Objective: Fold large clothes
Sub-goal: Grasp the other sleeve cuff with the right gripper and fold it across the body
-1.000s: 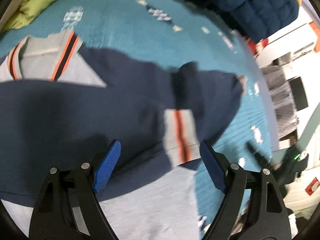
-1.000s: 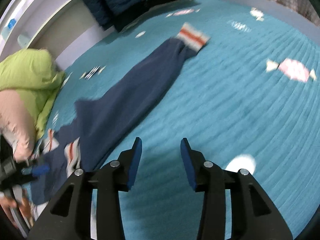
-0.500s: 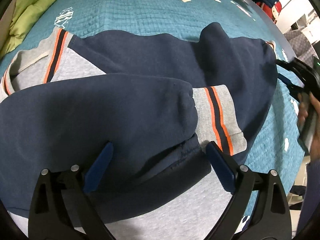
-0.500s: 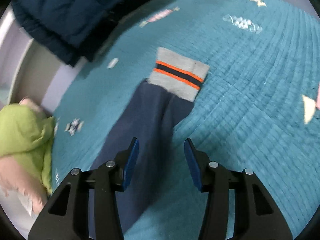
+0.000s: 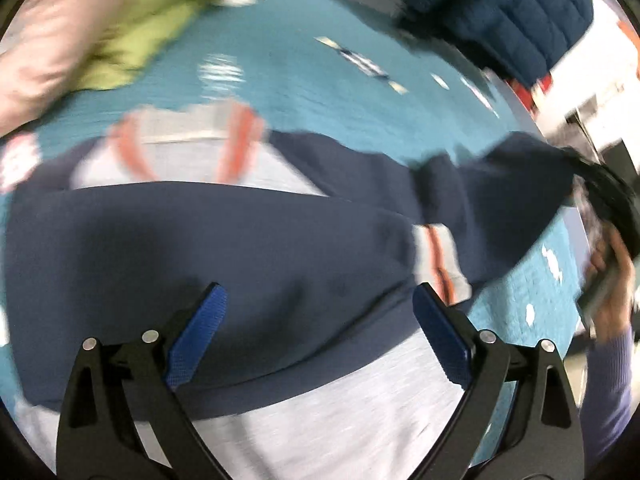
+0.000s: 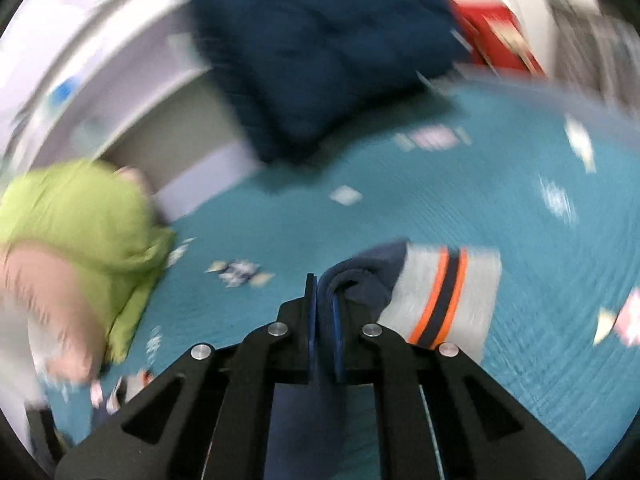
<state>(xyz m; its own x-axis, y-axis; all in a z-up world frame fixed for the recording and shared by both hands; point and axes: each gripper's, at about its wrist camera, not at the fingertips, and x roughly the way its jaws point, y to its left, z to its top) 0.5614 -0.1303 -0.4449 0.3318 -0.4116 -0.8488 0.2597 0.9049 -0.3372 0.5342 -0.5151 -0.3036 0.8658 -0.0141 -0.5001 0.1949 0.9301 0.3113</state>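
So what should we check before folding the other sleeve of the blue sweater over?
1. Right gripper has the navy sleeve pinched, jaws closing: ok.
2. Striped cuff hangs free beside the gripper: ok.
3. Left gripper open, holding nothing: ok.
4. First sleeve lies folded across the sweater body: ok.
5. Sweater lies flat, no wrinkles: cannot tell, picture blurred.
6. Teal bedspread bare beside the sleeve: ok.

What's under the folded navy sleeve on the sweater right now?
The navy sleeve lies across the sweater's grey body, which shows below it, with the striped collar above. The chest beneath the sleeve is covered, so nothing there can be checked.
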